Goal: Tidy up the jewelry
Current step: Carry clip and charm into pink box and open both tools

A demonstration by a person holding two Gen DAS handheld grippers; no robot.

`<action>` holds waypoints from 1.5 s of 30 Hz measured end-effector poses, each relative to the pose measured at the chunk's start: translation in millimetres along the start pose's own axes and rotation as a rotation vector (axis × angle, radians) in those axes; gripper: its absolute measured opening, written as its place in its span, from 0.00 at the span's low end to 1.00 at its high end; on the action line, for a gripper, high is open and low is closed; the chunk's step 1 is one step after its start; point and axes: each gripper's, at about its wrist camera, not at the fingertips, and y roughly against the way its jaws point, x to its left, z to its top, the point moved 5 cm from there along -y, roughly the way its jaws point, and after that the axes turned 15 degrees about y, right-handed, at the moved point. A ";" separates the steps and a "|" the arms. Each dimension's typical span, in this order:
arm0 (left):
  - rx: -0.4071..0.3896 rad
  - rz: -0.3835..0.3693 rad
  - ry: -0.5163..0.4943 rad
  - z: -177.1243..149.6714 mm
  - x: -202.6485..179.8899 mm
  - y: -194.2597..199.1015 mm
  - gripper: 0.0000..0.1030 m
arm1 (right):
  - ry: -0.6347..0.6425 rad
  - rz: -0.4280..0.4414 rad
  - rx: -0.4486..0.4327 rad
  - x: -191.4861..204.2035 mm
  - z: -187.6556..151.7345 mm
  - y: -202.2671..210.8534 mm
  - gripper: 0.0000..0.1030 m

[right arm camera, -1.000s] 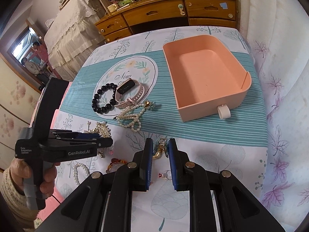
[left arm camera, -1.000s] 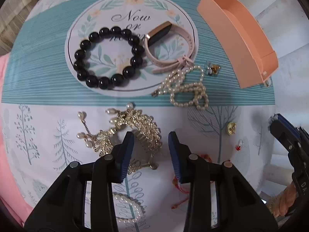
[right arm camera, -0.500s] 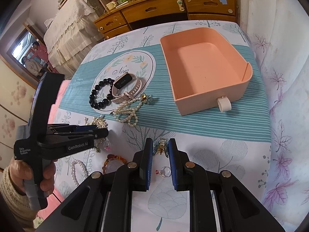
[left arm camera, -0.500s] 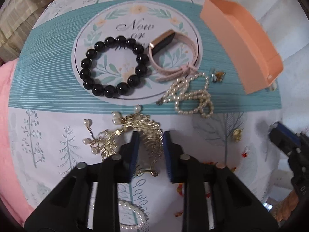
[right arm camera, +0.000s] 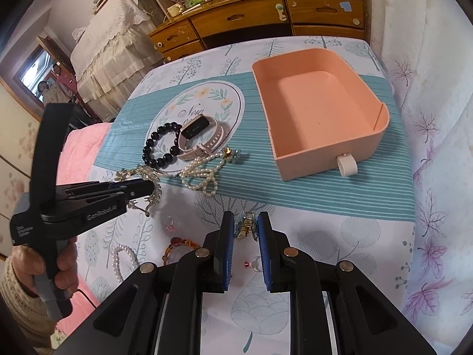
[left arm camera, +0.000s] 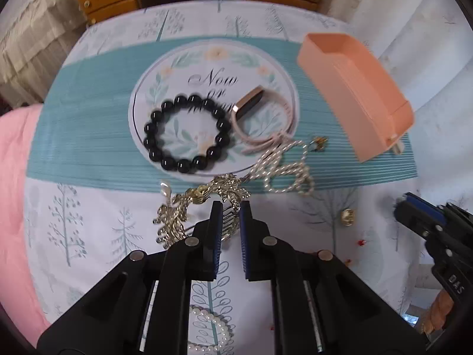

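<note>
Compared with a second ago, the left gripper (left arm camera: pixel 227 207) has closed from a wide spread and is now pinching the gold hair comb (left arm camera: pixel 204 204), which has come up off the cloth and is hanging tilted from its tips; in the right wrist view the leafy gilt piece (right arm camera: pixel 142 177) is dangling at the left gripper (right arm camera: pixel 150 188). The right gripper (right arm camera: pixel 244 222) is pressing its narrowed jaws on a small gold clip (right arm camera: pixel 245 226), as it was earlier.

Ahead of the left gripper are lying a black bead bracelet (left arm camera: pixel 186 133) of glossy round beads, a pink-strapped watch (left arm camera: pixel 260 118) and a tangled pearl strand (left arm camera: pixel 286 168). Ahead-right of the right gripper is sitting the peach plastic tray (right arm camera: pixel 298 165), smooth, rounded, with a white tab. A pearl bracelet (right arm camera: pixel 121 257), a braided orange band (right arm camera: pixel 177 244) and a small ring (right arm camera: pixel 249 263) are lying near the right gripper's jaws on the tree-print tablecloth (right arm camera: pixel 325 236).
</note>
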 end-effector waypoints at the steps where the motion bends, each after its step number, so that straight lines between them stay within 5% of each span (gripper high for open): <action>1: -0.014 -0.001 -0.015 2.7 -3.8 6.8 0.08 | -0.002 -0.001 -0.007 -0.4 2.1 1.9 0.16; 14: -0.176 -0.100 -0.198 46.7 -113.4 80.7 0.08 | -0.093 -0.098 -0.131 -62.7 52.9 32.8 0.16; 23: -0.129 -0.274 -0.177 91.8 -199.8 32.1 0.09 | -0.147 -0.096 -0.066 -116.9 64.5 -15.2 0.16; 30: -0.039 -0.266 -0.173 97.3 -199.1 -31.5 0.09 | -0.144 -0.082 -0.022 -110.9 56.9 -39.7 0.17; 34: -0.053 -0.278 -0.166 96.0 -186.6 -30.8 0.18 | -0.162 -0.091 0.025 -100.3 50.0 -44.8 0.18; 37: -0.075 -0.270 -0.167 91.2 -175.5 -24.4 0.40 | -0.178 -0.066 0.038 -88.8 44.9 -48.7 0.19; 43: -0.114 -0.246 -0.209 70.2 -148.7 2.4 0.43 | -0.171 -0.108 -0.020 -75.4 42.5 -35.5 0.21; 45: -0.122 -0.223 -0.210 61.2 -135.7 9.9 0.44 | -0.155 -0.135 -0.057 -69.5 44.5 -23.7 0.32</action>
